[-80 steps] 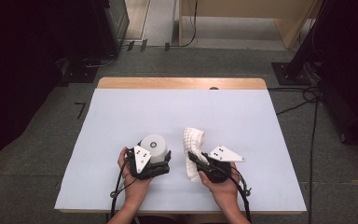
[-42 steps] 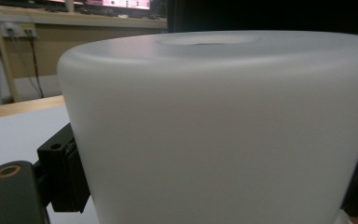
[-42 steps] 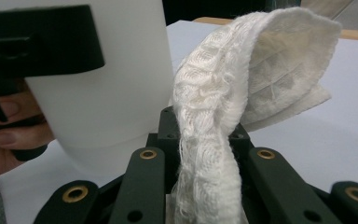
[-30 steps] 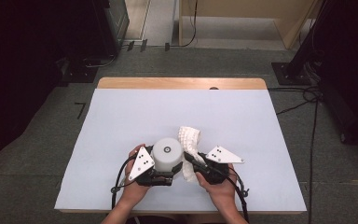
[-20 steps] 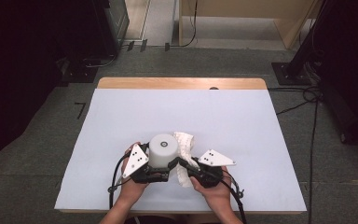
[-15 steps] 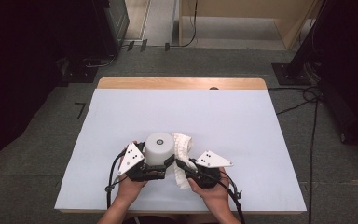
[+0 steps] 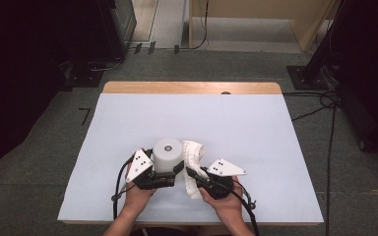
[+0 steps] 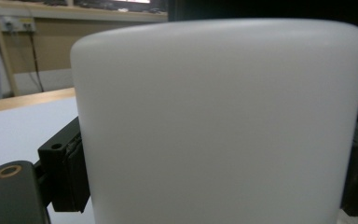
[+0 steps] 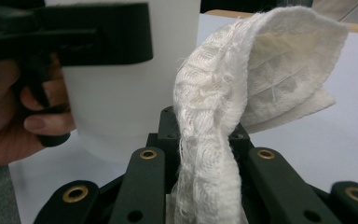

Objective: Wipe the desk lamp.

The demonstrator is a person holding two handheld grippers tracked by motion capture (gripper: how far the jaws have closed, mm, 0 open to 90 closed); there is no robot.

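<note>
High view: left tongs [image 7: 170,172] are clamping a white plastic cylinder [image 7: 168,155] (upright) above the pale worktop [image 7: 256,137]. Right tongs [image 7: 193,173] are pinching a white woven cloth [image 7: 193,157] beside it.

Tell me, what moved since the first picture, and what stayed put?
The left tongs swung the white plastic cylinder rightwards and towards the person, up against the white woven cloth. The right tongs drew the cloth slightly towards the person, so it now curls beside the cylinder. Both tongs kept their grips. The pale blue table cover stayed as it was.
</note>
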